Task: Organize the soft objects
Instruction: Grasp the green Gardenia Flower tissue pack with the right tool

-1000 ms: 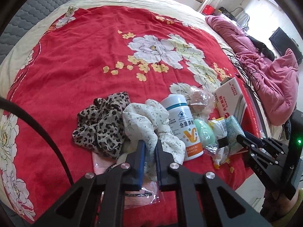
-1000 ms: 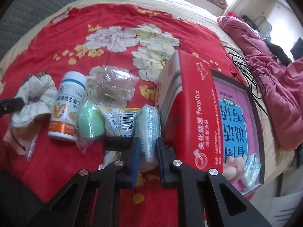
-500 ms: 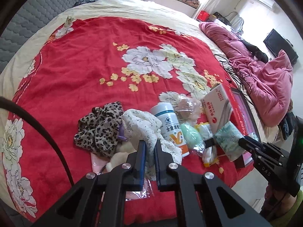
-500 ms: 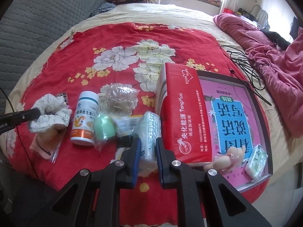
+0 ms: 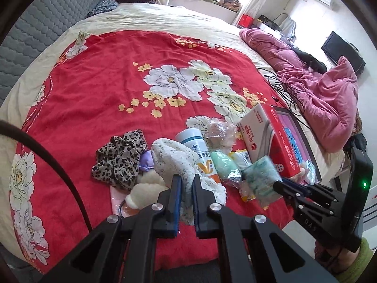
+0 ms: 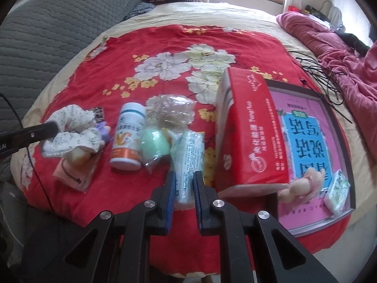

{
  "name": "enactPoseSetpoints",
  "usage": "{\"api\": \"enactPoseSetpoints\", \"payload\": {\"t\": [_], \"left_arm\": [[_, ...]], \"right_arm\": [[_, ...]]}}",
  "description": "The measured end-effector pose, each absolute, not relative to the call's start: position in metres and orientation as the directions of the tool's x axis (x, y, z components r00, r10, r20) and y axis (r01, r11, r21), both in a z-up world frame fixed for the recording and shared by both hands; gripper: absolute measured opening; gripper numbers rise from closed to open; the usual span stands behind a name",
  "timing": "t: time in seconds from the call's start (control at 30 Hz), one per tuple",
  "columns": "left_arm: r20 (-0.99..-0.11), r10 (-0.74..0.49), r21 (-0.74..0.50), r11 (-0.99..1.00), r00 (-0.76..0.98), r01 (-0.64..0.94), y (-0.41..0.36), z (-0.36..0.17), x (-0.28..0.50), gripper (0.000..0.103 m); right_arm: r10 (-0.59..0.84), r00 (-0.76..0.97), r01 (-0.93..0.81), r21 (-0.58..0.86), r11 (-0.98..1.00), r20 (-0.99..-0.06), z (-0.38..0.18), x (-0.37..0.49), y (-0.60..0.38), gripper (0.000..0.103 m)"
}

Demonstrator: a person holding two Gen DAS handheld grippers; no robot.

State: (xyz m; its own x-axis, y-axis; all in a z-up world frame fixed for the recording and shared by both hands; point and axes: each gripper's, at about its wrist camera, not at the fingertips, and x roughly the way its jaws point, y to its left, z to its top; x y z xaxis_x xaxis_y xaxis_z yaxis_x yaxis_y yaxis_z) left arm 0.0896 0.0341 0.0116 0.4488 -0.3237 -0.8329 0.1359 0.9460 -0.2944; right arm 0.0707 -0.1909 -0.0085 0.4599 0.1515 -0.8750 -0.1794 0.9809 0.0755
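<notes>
My left gripper [image 5: 186,184] is shut on a white floral scrunchie [image 5: 175,160] and holds it lifted above the red bedspread; it also shows in the right wrist view [image 6: 73,129]. My right gripper [image 6: 184,184] is shut on a pale green tissue pack [image 6: 188,160], held off the bed; the pack shows in the left wrist view [image 5: 261,176]. A leopard scrunchie [image 5: 120,158], a small purple scrunchie [image 5: 146,161] and a cream fluffy item [image 5: 146,186] lie on the bed by the left gripper.
A white pill bottle [image 6: 128,136], a mint green sponge in plastic [image 6: 154,143], a clear bag [image 6: 172,113] and a red tissue box [image 6: 249,132] lie mid-bed. A pink-lined tray [image 6: 339,127] holds a tissue pack [image 6: 337,191] and a cream plush [image 6: 304,184]. Black cables [image 6: 322,70] lie beyond.
Both grippers have risen and pulled back from the bed. The white scrunchie and the tissue pack have lifted with them, uncovering the purple scrunchie and cream fluffy item.
</notes>
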Motion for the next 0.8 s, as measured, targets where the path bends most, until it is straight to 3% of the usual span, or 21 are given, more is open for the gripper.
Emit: {"api": "enactPoseSetpoints", "payload": {"t": [0.23,0.4,0.47,0.63,0.8], "left_arm": [[-0.833,-0.321,-0.288,0.947,0.451,0.143,0.032,0.015,0.084,0.009],[-0.835,-0.32,-0.285,0.948,0.448,0.145,0.032,0.014,0.083,0.009],[-0.836,-0.322,-0.287,0.947,0.445,0.146,0.032,0.014,0.082,0.009],[-0.84,-0.32,-0.285,0.948,0.439,0.145,0.034,0.011,0.083,0.009],[-0.841,-0.323,-0.292,0.946,0.435,0.138,0.036,0.008,0.085,0.009]], "right_arm": [[0.184,0.429,-0.239,0.086,0.967,-0.884,-0.028,0.07,-0.174,0.015],[0.196,0.43,-0.239,0.099,0.966,-0.881,-0.04,0.075,-0.171,0.022],[0.193,0.413,-0.221,0.108,0.969,-0.89,-0.047,0.08,-0.172,0.039],[0.157,0.402,-0.199,0.081,0.977,-0.902,-0.057,0.088,-0.17,0.044],[0.135,0.399,-0.169,0.072,0.983,-0.907,-0.062,0.096,-0.166,0.057]]}}
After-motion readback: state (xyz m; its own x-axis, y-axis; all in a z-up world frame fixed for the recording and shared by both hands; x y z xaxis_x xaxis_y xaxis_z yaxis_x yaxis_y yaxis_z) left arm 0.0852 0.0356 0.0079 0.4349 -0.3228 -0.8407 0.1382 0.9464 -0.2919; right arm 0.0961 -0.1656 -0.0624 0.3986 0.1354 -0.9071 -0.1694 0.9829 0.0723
